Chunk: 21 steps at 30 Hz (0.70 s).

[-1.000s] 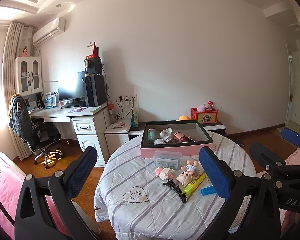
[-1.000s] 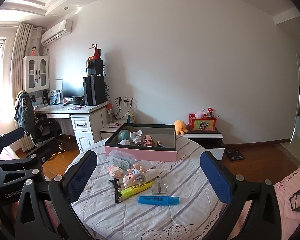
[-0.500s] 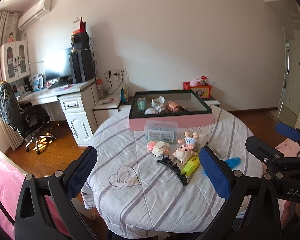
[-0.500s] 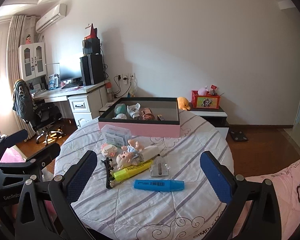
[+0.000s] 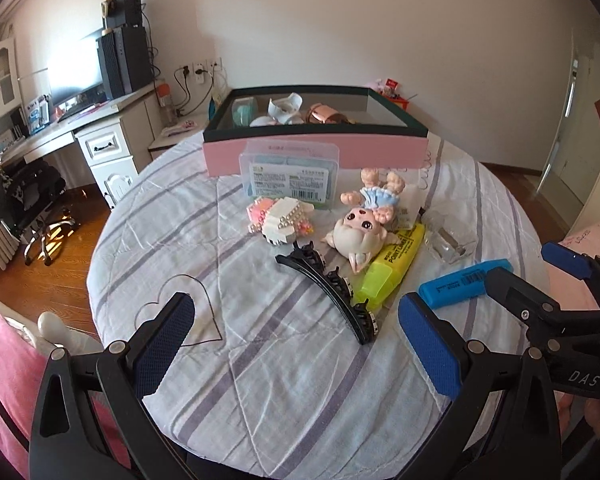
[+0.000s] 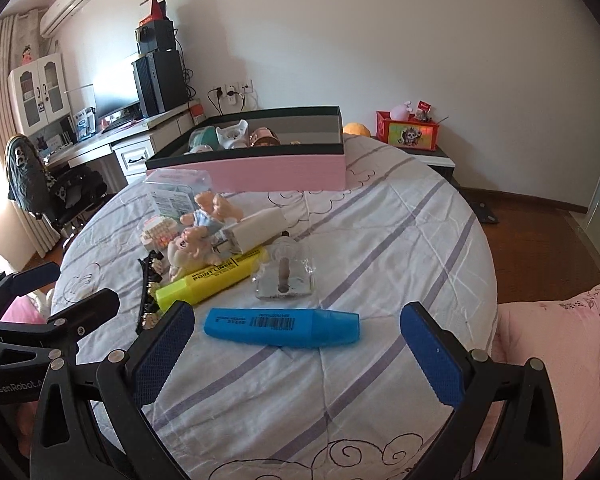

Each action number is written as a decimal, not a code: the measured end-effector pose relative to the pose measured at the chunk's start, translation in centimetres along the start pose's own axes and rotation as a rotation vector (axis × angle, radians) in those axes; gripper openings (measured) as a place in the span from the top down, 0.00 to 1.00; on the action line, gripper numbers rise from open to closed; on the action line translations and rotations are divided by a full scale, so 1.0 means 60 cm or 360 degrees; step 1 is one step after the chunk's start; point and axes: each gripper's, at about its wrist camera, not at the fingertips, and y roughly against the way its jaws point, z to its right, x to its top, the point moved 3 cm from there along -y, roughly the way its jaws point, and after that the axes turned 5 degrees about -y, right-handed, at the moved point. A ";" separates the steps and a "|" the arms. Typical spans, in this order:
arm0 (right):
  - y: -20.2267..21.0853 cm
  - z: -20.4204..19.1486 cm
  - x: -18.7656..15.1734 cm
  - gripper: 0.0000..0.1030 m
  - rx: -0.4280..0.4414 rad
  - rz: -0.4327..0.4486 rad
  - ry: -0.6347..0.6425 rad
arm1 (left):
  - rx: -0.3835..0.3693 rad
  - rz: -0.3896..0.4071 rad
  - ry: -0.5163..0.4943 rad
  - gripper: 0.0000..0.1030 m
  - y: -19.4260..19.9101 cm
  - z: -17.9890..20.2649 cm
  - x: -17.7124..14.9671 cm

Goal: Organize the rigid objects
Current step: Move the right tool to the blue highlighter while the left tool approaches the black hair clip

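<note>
On quilted striped cloth (image 6: 380,240): glossy blue highlighter (image 6: 281,327).

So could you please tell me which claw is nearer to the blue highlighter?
Right. The right claw hangs open directly over the blue highlighter, which lies between its fingers. The left claw sits farther left, near the black hair clip.

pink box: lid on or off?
Off. The pink box is open-topped: inside its dark rim, the items within show in both wrist views, and no lid is visible.

Bright daylight from left; monitor (image 5: 74,76) glare; fisheye warp, dark vignette at edges.
</note>
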 end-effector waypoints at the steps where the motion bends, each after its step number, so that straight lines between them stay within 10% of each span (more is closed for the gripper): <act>1: -0.006 0.003 -0.002 0.00 -0.0004 -0.0014 -0.0005 | 0.0005 -0.0029 -0.0003 0.00 -0.012 0.001 -0.001; 21: -0.073 0.013 -0.024 0.00 -0.0026 -0.0160 0.0131 | 0.0110 -0.0127 0.0014 0.00 -0.051 -0.054 -0.013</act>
